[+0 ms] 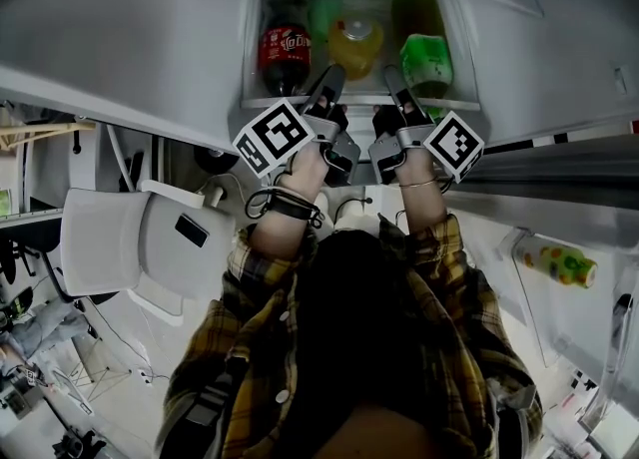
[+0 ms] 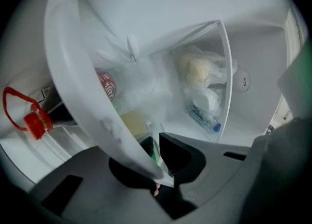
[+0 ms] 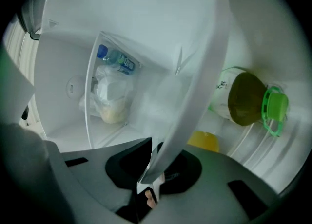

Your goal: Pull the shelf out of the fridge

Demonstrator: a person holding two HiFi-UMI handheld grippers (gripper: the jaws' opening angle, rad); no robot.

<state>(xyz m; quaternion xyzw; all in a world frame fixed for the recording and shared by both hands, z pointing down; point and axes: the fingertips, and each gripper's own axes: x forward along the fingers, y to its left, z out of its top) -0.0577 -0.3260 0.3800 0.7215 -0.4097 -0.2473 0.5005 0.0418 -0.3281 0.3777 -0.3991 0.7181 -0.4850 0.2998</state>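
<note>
while the shelf [image 1: 361, 101] is sitting in the fridge [image 1: 130, 38] under bottles [image 1: 356, 43], the head view is showing the left gripper [image 1: 327, 83] and right gripper [image 1: 392, 83] at its front. the left gripper view is showing jaws squeezing its white rim; the right gripper view too. pulling evenly and level is looking safest.

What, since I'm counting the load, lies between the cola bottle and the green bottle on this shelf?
A yellow drink bottle; the head view shows it.

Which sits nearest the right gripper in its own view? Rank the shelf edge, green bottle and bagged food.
1. Shelf edge, gripped between the jaws.
2. Green bottle, beyond it, right.
3. Bagged food, far back, left.
</note>
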